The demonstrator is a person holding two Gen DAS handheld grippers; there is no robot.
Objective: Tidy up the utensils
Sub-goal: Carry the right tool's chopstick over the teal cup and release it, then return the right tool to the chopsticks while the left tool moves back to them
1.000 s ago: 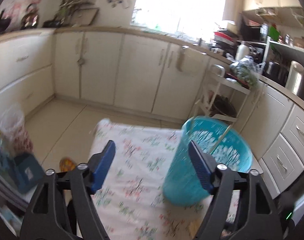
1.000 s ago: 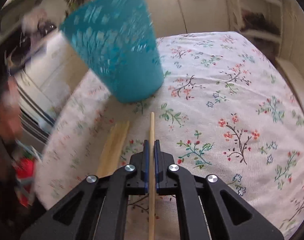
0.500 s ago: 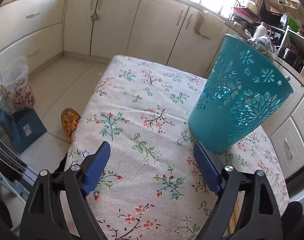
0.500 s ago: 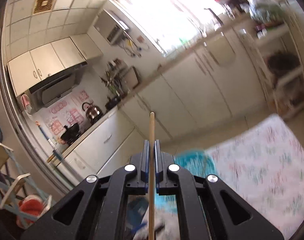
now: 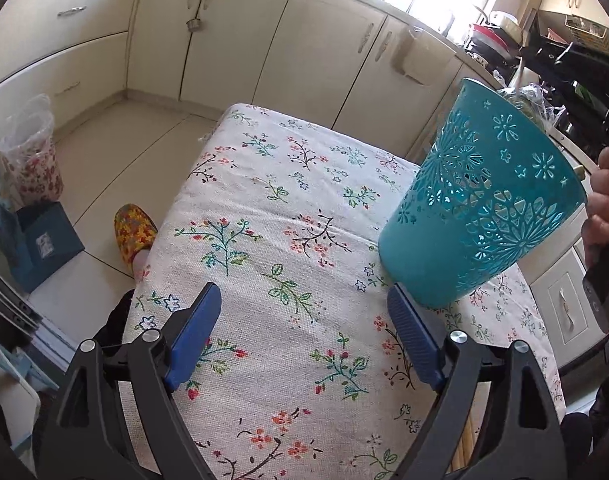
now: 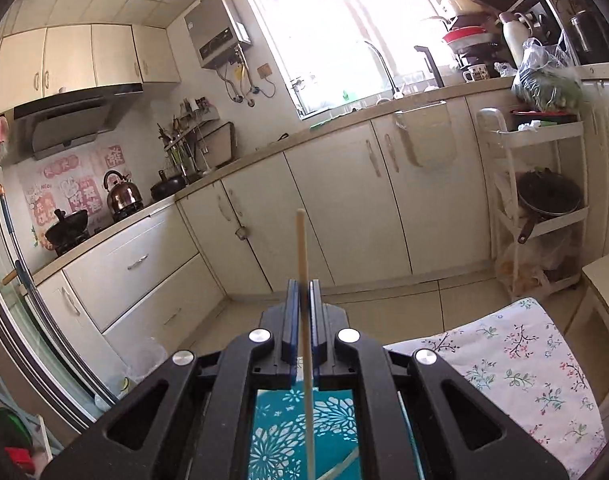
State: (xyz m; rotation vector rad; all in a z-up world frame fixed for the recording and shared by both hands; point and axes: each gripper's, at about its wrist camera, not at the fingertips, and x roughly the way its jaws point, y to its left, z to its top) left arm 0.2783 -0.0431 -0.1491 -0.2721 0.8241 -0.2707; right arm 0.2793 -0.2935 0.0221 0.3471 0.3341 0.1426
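Left fingers (image 5: 300, 334) spread wide and empty; right fingers (image 6: 303, 320) clamped on a thin wooden chopstick (image 6: 302, 252).

Hovering low over the floral-cloth tabletop (image 5: 264, 216), just beside the teal perforated plastic basket (image 5: 484, 216). Chopstick poking forward past the blue pads, above the basket, with another stick resting inside it.

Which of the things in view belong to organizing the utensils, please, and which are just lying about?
Part of the job:
- wooden chopstick, clamped in the right gripper
- teal perforated basket, on the floral tablecloth
- left gripper, open and empty

Just lying about:
- kettle
- black pot
- bag of greens
- slipper
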